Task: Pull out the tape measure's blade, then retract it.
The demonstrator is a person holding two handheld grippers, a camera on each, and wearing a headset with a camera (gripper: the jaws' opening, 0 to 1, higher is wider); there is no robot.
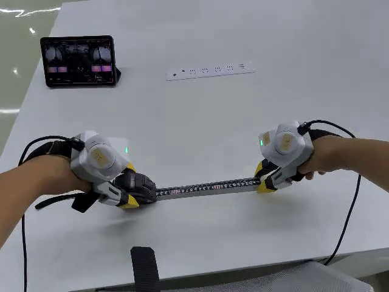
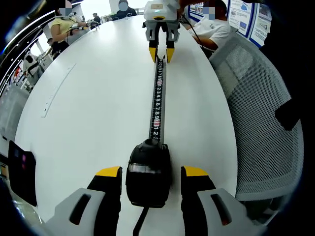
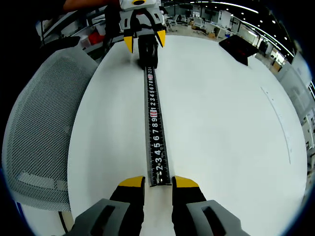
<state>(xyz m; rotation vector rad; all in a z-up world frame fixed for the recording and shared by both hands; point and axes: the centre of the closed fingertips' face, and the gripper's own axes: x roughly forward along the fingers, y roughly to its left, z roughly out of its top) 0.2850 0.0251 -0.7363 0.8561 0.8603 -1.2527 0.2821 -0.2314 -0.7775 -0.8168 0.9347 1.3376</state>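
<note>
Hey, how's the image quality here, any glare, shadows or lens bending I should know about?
Head view: sharp and evenly lit, white glare streaks on the floor, a soft shadow beneath the blade. Left gripper view: fisheye bows the table edges; the tape measure case is crisp. Right gripper view: same bowing, near blade numbers legible.

Bright, even overhead light on the white table (image 1: 200, 121), with soft, faint shadows. Glare streaks the floor (image 1: 24, 36) at eleven o'clock. Both gripper views bow at the edges.
</note>
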